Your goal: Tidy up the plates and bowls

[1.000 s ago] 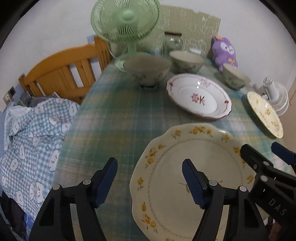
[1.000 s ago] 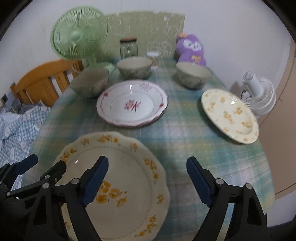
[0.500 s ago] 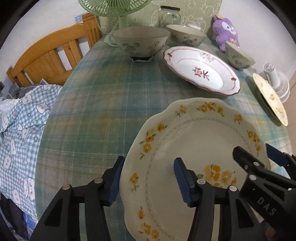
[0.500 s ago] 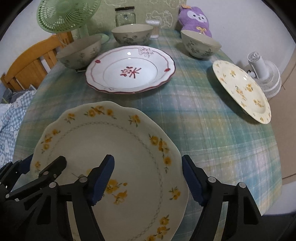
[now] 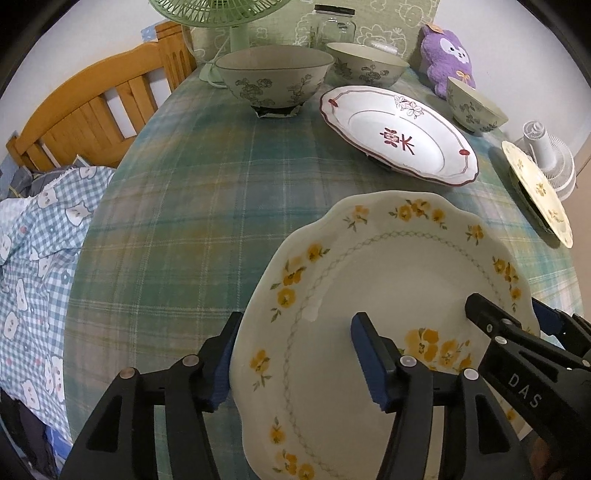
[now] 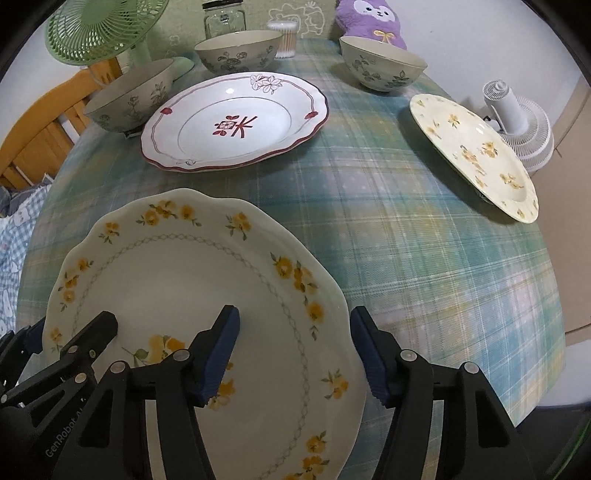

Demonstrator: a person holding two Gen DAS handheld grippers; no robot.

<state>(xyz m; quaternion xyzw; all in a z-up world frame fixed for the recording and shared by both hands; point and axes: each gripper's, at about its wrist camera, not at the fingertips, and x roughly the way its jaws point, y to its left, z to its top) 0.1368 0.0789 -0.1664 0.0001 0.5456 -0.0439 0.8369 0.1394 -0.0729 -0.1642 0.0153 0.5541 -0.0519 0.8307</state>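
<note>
Yellow-flowered scalloped plate (image 5: 399, 295): at the near edge of the plaid-clothed counter (image 5: 207, 206), straddled on both sides; left tool (image 5: 295, 354) jaws apart across its left rim; right tool (image 6: 295, 350) jaws apart across its right rim; neither clamped. Red-patterned plate (image 6: 236, 122): centre of counter. Small yellow-flowered plate (image 6: 476, 155): far right edge. Three floral bowls (image 6: 238, 50): along the back, beside the green fan (image 6: 99, 29).

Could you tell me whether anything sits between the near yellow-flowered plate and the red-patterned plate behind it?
Nothing visible does. Only bare plaid tablecloth lies between the yellow-flowered plate and the red-patterned plate. The three bowls stand beyond or beside the latter, and both grippers, left and right, already straddle the near plate's rim.
</note>
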